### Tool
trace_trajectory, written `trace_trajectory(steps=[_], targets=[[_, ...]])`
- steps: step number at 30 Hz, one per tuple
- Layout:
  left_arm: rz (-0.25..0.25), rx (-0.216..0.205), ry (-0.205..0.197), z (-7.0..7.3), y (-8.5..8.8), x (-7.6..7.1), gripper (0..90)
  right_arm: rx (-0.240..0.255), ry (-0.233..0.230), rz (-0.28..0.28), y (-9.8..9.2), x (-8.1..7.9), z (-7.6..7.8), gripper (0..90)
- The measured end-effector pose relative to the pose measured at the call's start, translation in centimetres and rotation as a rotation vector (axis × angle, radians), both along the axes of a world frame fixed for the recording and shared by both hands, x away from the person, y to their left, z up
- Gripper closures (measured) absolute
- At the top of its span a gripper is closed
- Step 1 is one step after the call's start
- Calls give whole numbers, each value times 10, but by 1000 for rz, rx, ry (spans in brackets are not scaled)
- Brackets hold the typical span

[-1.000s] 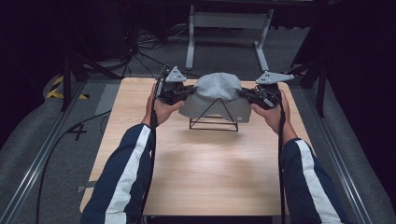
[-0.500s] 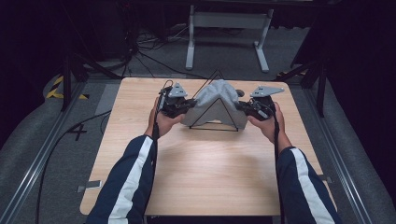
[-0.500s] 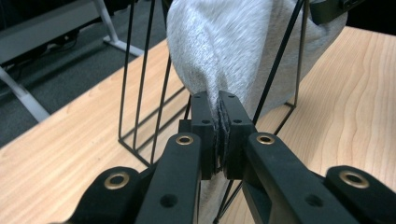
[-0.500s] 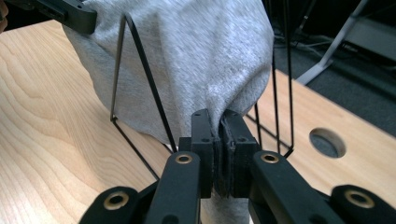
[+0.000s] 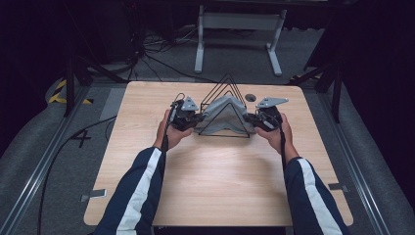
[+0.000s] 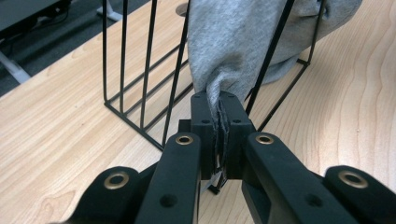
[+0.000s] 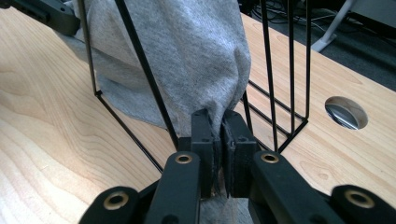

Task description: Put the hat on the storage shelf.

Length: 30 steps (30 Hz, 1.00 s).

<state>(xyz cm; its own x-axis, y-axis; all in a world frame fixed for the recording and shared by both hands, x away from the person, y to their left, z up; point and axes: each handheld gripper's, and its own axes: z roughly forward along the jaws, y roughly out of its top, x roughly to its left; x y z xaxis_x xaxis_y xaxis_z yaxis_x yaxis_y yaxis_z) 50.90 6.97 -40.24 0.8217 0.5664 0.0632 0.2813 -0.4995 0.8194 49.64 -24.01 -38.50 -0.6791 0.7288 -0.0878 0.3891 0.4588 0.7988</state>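
Here the left gripper (image 5: 188, 117) and right gripper (image 5: 259, 119) each pinch an end of the grey cloth (image 5: 224, 115) draped over the black wire rack (image 5: 226, 85), so lower both evenly, keeping it centred on the peak.

Dark navy sleeves with a broad white stripe cover both forearms. The left gripper (image 5: 188, 115) and right gripper (image 5: 264, 117) are black, each topped by a grey three-cornered plate, trailing a black cable toward 6 o'clock; brass-ringed screw holes dot their jaws
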Motion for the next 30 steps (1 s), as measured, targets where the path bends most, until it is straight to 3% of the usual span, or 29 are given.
trace_trajectory(steps=[2,7,10,14,20,30], targets=[[-1,24,-3,-3,-1,0,866,-3,0,-5,0,1,-2,849],[2,9,15,-9,-2,0,867,8,8,-22,-2,1,-9,846],[6,3,7,-8,-1,0,865,13,7,-25,-2,0,-9,844],[27,-9,-8,-2,6,-3,860,9,-7,-26,-5,-4,-2,827],[35,7,-28,8,15,-10,836,5,-17,-38,-13,-11,4,791],[13,37,-61,28,32,-32,820,-31,-42,-29,-19,-29,17,779]])
